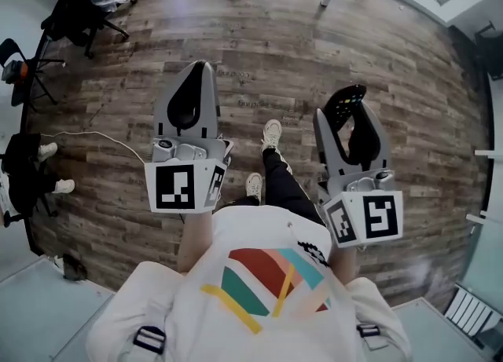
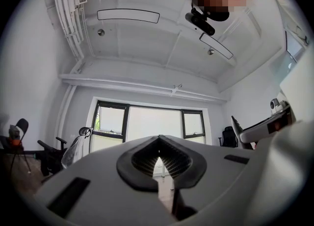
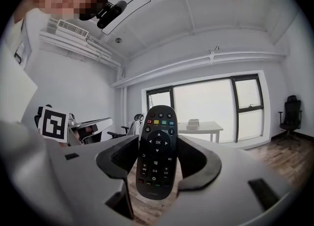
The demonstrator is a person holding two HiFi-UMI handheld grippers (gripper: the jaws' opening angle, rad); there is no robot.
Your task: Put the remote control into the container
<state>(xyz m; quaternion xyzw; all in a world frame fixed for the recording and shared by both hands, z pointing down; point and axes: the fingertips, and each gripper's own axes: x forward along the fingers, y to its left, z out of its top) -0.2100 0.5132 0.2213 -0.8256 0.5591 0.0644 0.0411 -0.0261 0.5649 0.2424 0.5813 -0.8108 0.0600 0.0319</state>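
The right gripper (image 3: 158,144) clamps the black remote control (image 3: 157,161) upright between its jaws at the centre of the right gripper view, buttons facing the camera. The left gripper (image 2: 158,140) has its jaws closed together, empty. In the head view both sit mid-frame above a wooden floor (image 1: 314,54).

I'm seeing the person (image 1: 263,223) wearing a white shirt (image 1: 157,305) — red, teal, yellow print (image 1: 271,278) — black trousers (image 1: 284,185) and white shoes (image 1: 272,134).
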